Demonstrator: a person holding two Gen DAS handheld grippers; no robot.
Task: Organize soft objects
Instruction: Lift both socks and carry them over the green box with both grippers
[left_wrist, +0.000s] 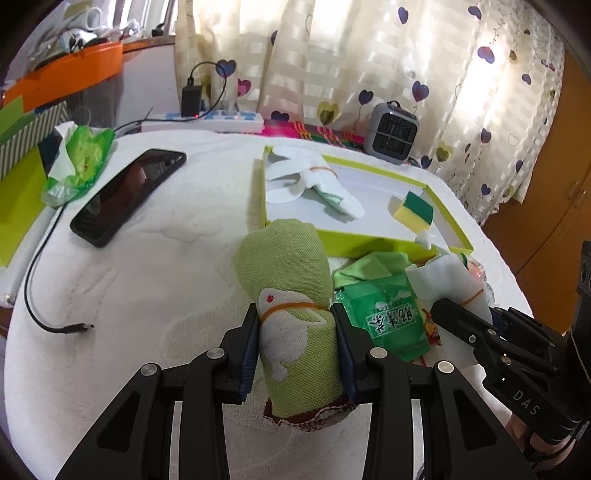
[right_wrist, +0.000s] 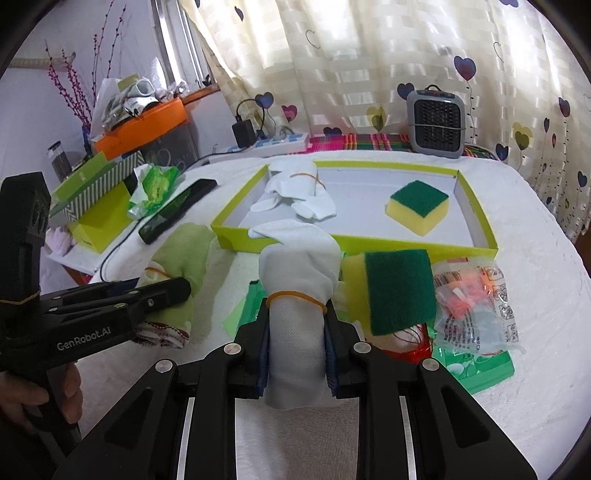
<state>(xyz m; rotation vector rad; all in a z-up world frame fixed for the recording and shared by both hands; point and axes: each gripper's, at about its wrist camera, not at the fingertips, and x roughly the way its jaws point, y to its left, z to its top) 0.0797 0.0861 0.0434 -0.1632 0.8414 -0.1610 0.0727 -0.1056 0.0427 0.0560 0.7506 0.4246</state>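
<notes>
My left gripper (left_wrist: 295, 314) is shut on a rolled green towel (left_wrist: 291, 295) with a white rabbit print and a rubber band, held upright just above the white table. My right gripper (right_wrist: 296, 306) is shut on a rolled white glove bundle (right_wrist: 299, 291) bound by a rubber band. Behind both stands the green-rimmed white tray (right_wrist: 476, 206); it holds another white glove bundle (right_wrist: 295, 184) and a yellow-green sponge (right_wrist: 417, 210). A second sponge (right_wrist: 397, 291) lies in front of the tray, right of the right gripper. The left gripper (right_wrist: 166, 291) with its towel shows at the left of the right wrist view.
A black phone (left_wrist: 125, 195) and a cable (left_wrist: 40, 280) lie on the left of the table, beside a green tissue pack (left_wrist: 79, 162). Green packets (left_wrist: 391, 321) and a clear plastic bag (right_wrist: 476, 306) lie in front of the tray. A small heater (right_wrist: 436, 122) stands behind it.
</notes>
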